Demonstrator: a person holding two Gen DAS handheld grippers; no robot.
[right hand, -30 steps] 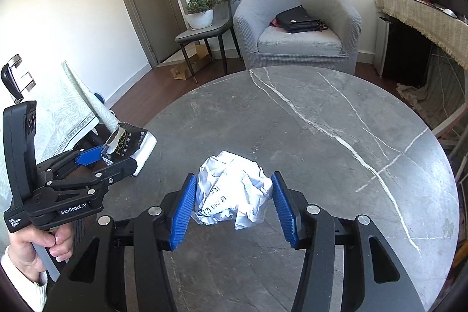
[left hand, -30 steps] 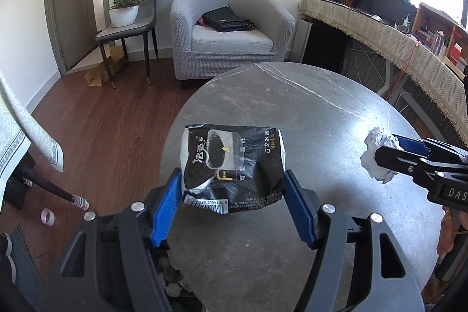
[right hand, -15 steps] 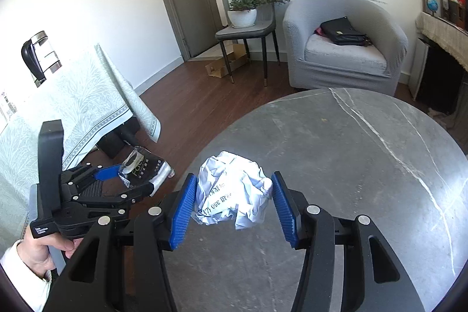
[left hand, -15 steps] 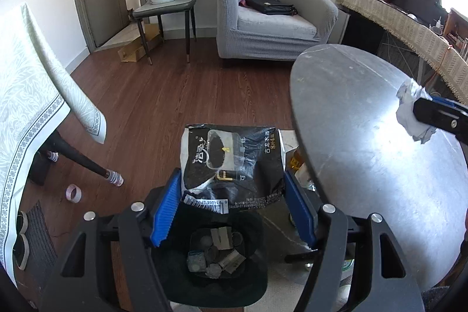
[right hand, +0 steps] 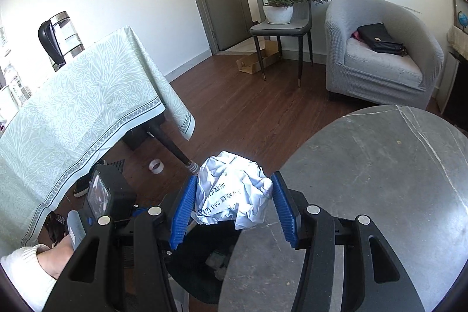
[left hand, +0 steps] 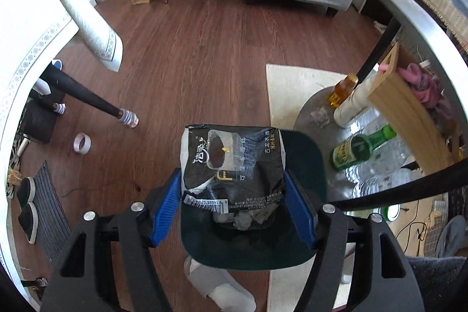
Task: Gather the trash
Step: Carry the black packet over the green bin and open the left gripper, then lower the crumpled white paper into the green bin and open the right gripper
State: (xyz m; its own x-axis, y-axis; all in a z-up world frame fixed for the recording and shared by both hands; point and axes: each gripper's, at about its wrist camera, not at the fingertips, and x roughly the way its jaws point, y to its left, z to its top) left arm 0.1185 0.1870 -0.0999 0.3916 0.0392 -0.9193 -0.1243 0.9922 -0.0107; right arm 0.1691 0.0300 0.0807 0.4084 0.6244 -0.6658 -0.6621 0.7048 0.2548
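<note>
My left gripper [left hand: 234,203] is shut on a crumpled black packet [left hand: 232,165] with white print. It points steeply down, and the packet hangs right over the open mouth of a dark green bin [left hand: 304,224] that holds some crumpled scraps. In the right wrist view my right gripper [right hand: 234,206] is shut on a ball of crumpled white paper [right hand: 232,192], held at the left edge of the round grey marble table [right hand: 380,195]. The same bin [right hand: 196,274] shows below that gripper. The left gripper's body [right hand: 102,195] and the hand holding it sit at the lower left.
Under the marble table lie a green bottle [left hand: 359,148], an amber bottle [left hand: 343,89], clear bottles and a wooden box [left hand: 409,107]. A tape roll [left hand: 82,144] and a table leg [left hand: 87,98] are on the wood floor. A cloth-covered table [right hand: 73,113] stands left.
Both grippers swung left off the marble table. The left one tipped down and lowered until its packet hung over the bin. The right one, still holding the paper ball, reached the table's left edge.
</note>
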